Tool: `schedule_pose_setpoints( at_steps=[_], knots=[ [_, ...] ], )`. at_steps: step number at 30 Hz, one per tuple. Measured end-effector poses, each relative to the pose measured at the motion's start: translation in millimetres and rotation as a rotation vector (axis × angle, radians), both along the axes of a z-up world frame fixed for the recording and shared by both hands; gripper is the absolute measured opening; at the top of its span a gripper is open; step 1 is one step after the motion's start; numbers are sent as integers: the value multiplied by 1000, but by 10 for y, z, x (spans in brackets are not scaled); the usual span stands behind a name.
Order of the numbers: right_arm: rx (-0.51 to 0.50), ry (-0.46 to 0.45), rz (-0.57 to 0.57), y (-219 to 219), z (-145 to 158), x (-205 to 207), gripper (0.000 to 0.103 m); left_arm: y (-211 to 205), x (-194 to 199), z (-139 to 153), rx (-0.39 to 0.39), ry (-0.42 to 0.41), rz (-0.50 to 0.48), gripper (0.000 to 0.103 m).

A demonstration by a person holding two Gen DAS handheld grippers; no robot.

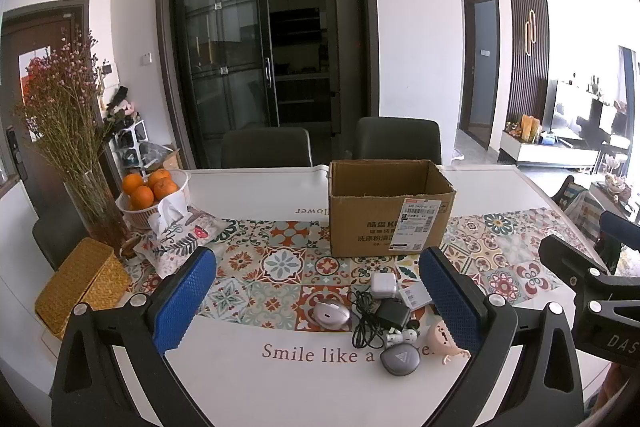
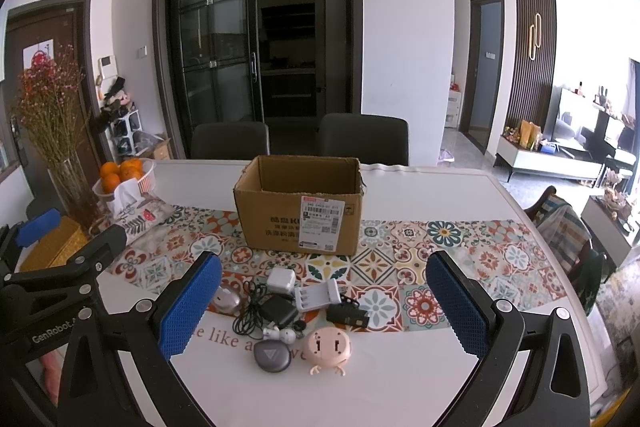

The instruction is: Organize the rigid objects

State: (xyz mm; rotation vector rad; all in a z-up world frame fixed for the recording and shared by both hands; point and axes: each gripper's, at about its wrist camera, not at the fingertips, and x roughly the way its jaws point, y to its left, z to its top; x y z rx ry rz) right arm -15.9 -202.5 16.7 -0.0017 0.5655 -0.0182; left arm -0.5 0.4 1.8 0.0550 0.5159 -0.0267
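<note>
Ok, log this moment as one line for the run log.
stage: before first pick | left gripper: open, empty | right gripper: open, empty | small gadgets: clustered on table | cardboard box: open, behind them

White table, patterned tile runner across the middle. Open cardboard box sits on the runner, centre. Small items clustered in front of it at the runner's near edge: white charger cube, white battery charger, black adapter with cable, grey puck, pink round case. Left end: orange basket, glass vase, woven box, fabric tissue pouch.
</note>
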Motion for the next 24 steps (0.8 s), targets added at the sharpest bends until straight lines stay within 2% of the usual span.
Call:
schedule_pose_setpoints(
  at_steps=[11,24],
  knots=[
    [17,53,31,-44,-148,142,102,-23,99,-98,0,58,5,103],
    [40,317,63,-169,-804,520,102,-161,338,-690,19,280,15,103]
  ],
)
